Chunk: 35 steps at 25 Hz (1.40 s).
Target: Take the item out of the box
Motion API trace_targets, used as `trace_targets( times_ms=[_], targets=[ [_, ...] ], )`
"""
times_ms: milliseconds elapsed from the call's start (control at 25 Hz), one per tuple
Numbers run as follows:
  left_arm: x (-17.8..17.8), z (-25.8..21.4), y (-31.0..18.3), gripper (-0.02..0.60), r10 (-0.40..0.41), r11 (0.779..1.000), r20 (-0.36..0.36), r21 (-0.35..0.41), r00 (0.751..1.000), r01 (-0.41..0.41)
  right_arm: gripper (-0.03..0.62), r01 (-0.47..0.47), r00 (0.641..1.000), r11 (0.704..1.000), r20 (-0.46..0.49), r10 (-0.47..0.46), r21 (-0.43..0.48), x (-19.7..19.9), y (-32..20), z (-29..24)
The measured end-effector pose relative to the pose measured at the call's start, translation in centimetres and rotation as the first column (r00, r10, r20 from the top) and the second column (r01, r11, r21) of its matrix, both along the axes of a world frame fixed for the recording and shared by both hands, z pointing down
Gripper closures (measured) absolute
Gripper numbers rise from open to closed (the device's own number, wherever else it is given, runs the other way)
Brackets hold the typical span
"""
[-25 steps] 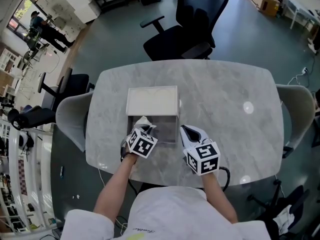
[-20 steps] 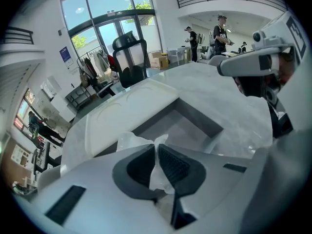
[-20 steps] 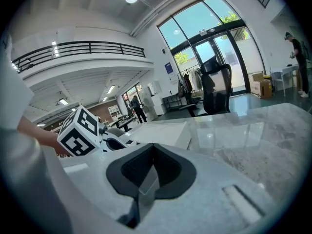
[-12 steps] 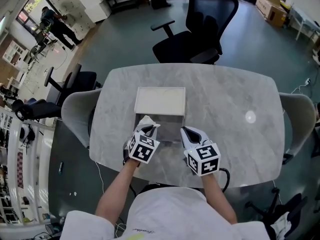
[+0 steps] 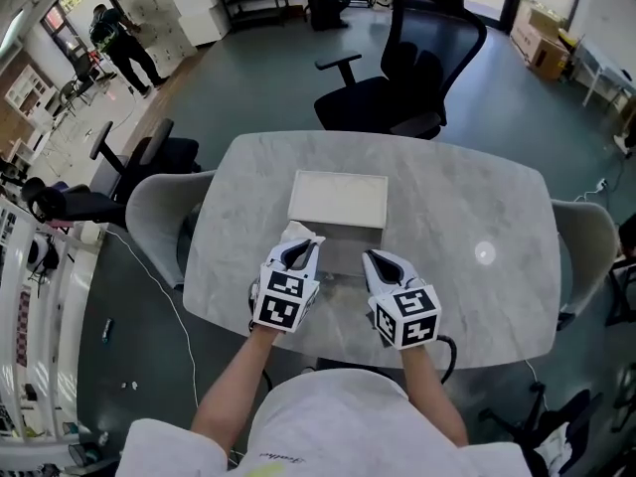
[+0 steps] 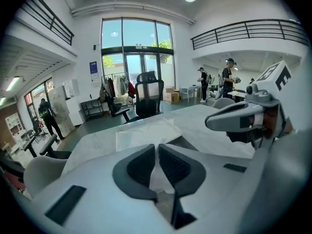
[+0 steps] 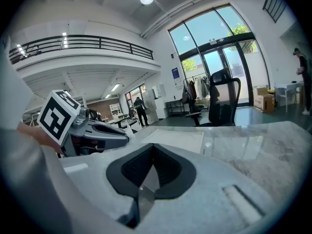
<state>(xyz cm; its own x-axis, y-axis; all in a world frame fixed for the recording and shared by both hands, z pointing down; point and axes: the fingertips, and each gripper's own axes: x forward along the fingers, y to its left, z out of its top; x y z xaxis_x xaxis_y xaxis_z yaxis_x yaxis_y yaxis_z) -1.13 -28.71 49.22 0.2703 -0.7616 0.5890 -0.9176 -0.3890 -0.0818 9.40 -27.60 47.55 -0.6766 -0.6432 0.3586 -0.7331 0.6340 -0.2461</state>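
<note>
A shallow clear box [image 5: 350, 250] lies on the marble table [image 5: 467, 197], with its flat white lid [image 5: 338, 199] lying open behind it. My left gripper [image 5: 301, 247] hovers at the box's near left corner, shut on a crumpled white item [image 5: 292, 233]. In the left gripper view the white item [image 6: 158, 175] shows between the nearly closed jaws of the left gripper [image 6: 157, 147], with the lid [image 6: 144, 134] beyond. My right gripper [image 5: 374, 257] sits over the box's near right part, shut and empty. In the right gripper view the right gripper [image 7: 152, 147] has its tips together.
A black office chair [image 5: 407, 78] stands at the table's far side. Grey chairs flank the table at the left [image 5: 159, 217] and at the right [image 5: 586, 237]. A person [image 5: 124, 43] stands far off at the upper left. The table's near edge is just below both grippers.
The head view has swung, so the table sits further right. Relative to the box, both grippers have drifted left, and the white item now sits at the box's left corner.
</note>
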Motion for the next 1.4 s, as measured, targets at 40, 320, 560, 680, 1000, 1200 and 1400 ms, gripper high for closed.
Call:
trace_targets(
  times_ms=[40, 320, 560, 680, 1000, 1200, 1400],
  targets=[
    [-0.5, -0.3, 0.4, 0.551, -0.007, 1.000, -0.017, 0.013, 1.000, 0.007, 0.591, -0.003, 1.000, 1.000, -0.005, 0.003, 0.008, -0.5, 0.3, -0.3],
    [-2.0, -2.0, 3.1, 0.549, 0.013, 0.998, -0.125, 0.067, 0.992, -0.005, 0.591, -0.052, 0.998, 0.996, -0.041, 0.055, 0.072, -2.1, 2.7, -2.1],
    [-2.8, -3.2, 5.9, 0.549, 0.053, 0.993, -0.197, 0.110, 0.979, -0.031, 0.591, -0.092, 0.993, 0.990, -0.066, 0.099, 0.103, -3.2, 5.8, -2.9],
    [-3.7, -3.6, 7.4, 0.549, 0.058, 0.992, -0.229, 0.121, 0.972, -0.031, 0.591, -0.110, 0.990, 0.987, -0.078, 0.119, 0.115, -3.7, 7.6, -3.2],
    [-4.8, -3.4, 10.5, 0.549, 0.075, 0.991, -0.279, 0.125, 0.957, -0.041, 0.591, -0.134, 0.985, 0.980, -0.091, 0.149, 0.148, -4.8, 11.8, -3.6],
    [-5.4, -3.5, 11.3, 0.549, 0.079, 0.991, -0.292, 0.124, 0.953, -0.044, 0.591, -0.163, 0.980, 0.974, -0.085, 0.178, 0.154, -4.8, 12.7, -3.8],
    [-6.0, -3.6, 11.7, 0.549, 0.074, 0.992, -0.294, 0.121, 0.953, -0.040, 0.591, -0.176, 0.978, 0.971, -0.084, 0.191, 0.161, -4.8, 13.0, -4.0]
  ],
)
